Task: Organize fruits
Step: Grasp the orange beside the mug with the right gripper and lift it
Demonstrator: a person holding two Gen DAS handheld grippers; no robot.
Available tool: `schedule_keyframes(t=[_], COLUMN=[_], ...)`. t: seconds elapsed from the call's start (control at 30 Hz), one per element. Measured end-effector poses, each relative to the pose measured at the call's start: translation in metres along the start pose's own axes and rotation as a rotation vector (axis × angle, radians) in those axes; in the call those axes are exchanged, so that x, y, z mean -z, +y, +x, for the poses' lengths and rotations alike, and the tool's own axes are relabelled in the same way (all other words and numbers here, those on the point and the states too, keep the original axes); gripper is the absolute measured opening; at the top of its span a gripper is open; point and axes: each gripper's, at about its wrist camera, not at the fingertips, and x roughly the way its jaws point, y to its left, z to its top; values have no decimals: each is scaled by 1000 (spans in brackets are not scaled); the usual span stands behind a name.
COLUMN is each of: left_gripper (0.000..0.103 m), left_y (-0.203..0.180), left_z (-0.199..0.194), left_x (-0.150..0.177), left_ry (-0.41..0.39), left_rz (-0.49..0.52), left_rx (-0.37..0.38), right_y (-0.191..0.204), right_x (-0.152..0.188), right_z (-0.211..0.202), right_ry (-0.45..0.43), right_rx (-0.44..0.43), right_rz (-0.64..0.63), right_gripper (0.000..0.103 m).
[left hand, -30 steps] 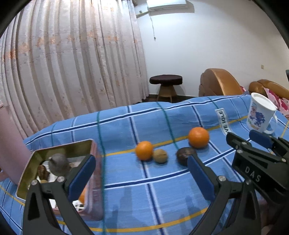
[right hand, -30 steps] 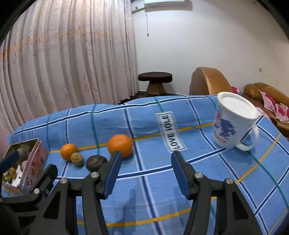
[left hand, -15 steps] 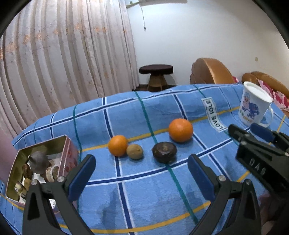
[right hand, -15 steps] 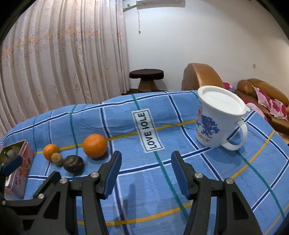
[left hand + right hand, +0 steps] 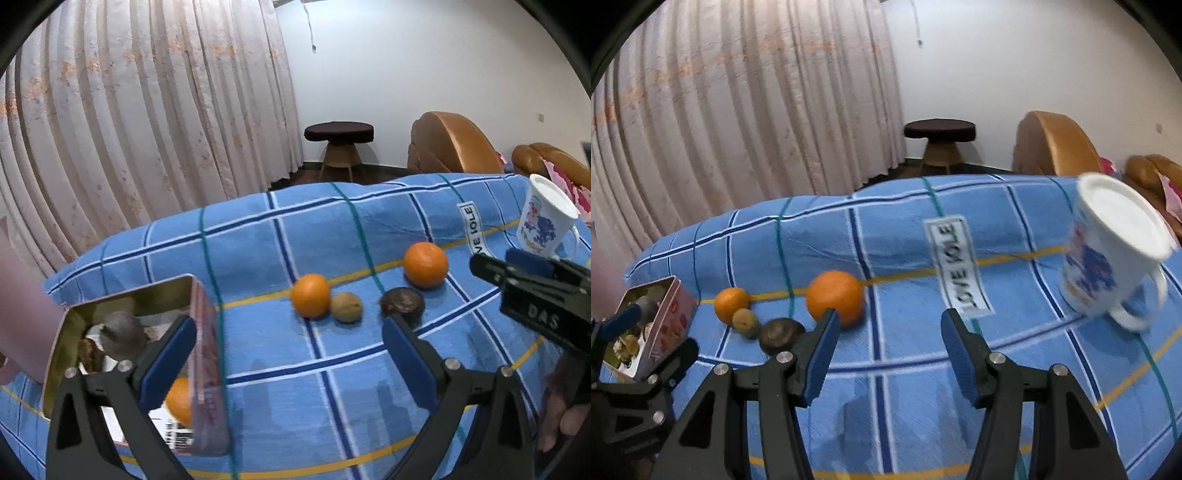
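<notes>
Both grippers hover empty: left gripper [image 5: 288, 354] gaping wide, right gripper [image 5: 886, 343] partly spread. Two glossy oranges [image 5: 424, 264] and two dull round fruits [image 5: 402, 302] sit on checked cloth [image 5: 332, 387], beside the metal tin [image 5: 125, 299].

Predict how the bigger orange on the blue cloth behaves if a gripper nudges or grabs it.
The bigger orange is round and sits free on the soft checked cloth, so a sideways nudge would probably roll it, perhaps into the dark fruit close beside it. Its skin looks firm and faintly dimpled, so flat pads should hold, though a curved surface may slip if gripped off-centre.
</notes>
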Motion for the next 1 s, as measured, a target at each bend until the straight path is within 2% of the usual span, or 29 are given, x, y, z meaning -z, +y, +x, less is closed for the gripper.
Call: schedule_keyframes(t=[0.17, 0.3, 0.43, 0.6, 0.67, 0.7, 0.83, 1.0], left_gripper=[102, 97, 97, 97, 97, 97, 94, 94], left_y=[2, -1, -2, 0, -3, -5, -17, -39], left_z=[3, 9, 14, 20, 21, 22, 20, 14], left_x=[-1, -1, -2, -2, -2, -2, -3, -8], left_ry=[-2, 16, 25, 36, 40, 41, 39, 15], left_rz=[32, 44, 43, 32, 31, 32, 41, 66], left_rx=[-28, -28, -32, -29, -19, -16, 22, 70], right_y=[11, 18, 30, 33, 31, 30, 22, -2], right_x=[-12, -15, -18, -17, -18, -17, -10, -9], right_z=[28, 50, 56, 75, 75, 73, 63, 19], right_ry=[62, 113, 116, 183, 188, 188, 175, 54], right_rx=[-73, -128, -129, -145, -162, -151, -139, -85], right_rz=[19, 40, 3, -8, -3, -14, -21, 21], right_gripper=[59, 59, 59, 59, 56, 49, 49, 49])
